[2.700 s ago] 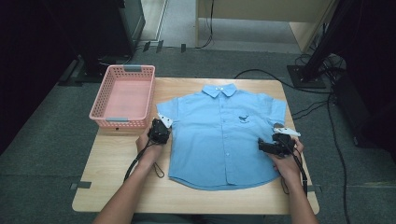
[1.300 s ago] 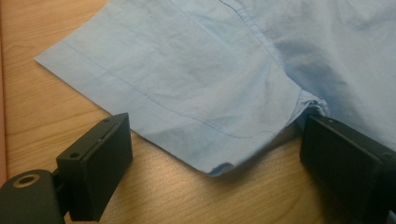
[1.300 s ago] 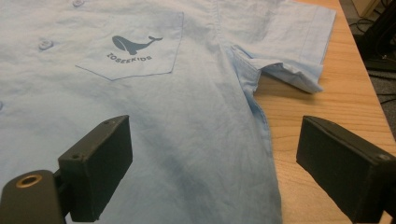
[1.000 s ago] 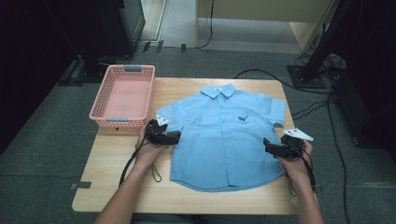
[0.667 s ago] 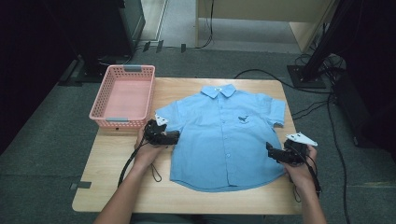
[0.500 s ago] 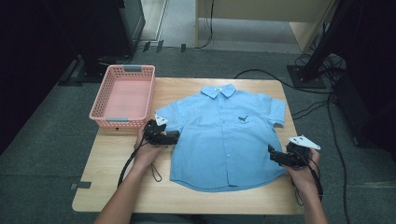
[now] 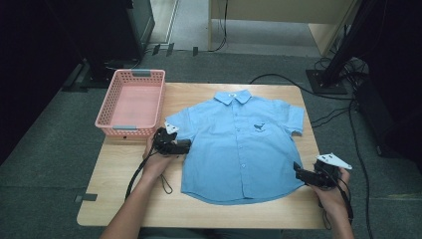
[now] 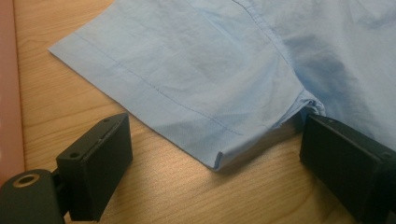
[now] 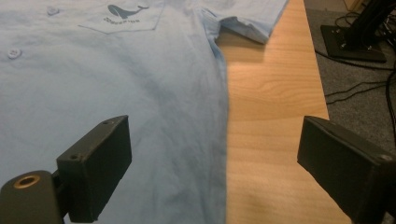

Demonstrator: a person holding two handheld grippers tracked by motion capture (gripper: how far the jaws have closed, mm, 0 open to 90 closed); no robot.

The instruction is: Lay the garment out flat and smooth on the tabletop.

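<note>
A light blue short-sleeved shirt (image 7: 239, 144) lies flat, front up, on the wooden table (image 7: 119, 184). My left gripper (image 7: 187, 145) rests at the shirt's left sleeve and points right. In the left gripper view my left gripper (image 8: 217, 156) is open, with the sleeve (image 8: 196, 79) hem corner lying between the jaws, untouched. My right gripper (image 7: 297, 172) sits near the shirt's lower right side and points left. In the right gripper view my right gripper (image 9: 215, 144) is open, and the shirt's (image 9: 116, 88) side edge runs between its jaws.
A pink plastic basket (image 7: 107, 112) stands at the table's back left, just behind my left hand; its wall (image 8: 7, 93) edges the left gripper view. Black cables (image 7: 343, 117) and a stand base lie on the grey floor to the right. Bare wood (image 9: 271, 116) lies right of the shirt.
My right gripper has slid toward the near edge of the table along the shirt's right side. My left gripper has stayed at the sleeve.
</note>
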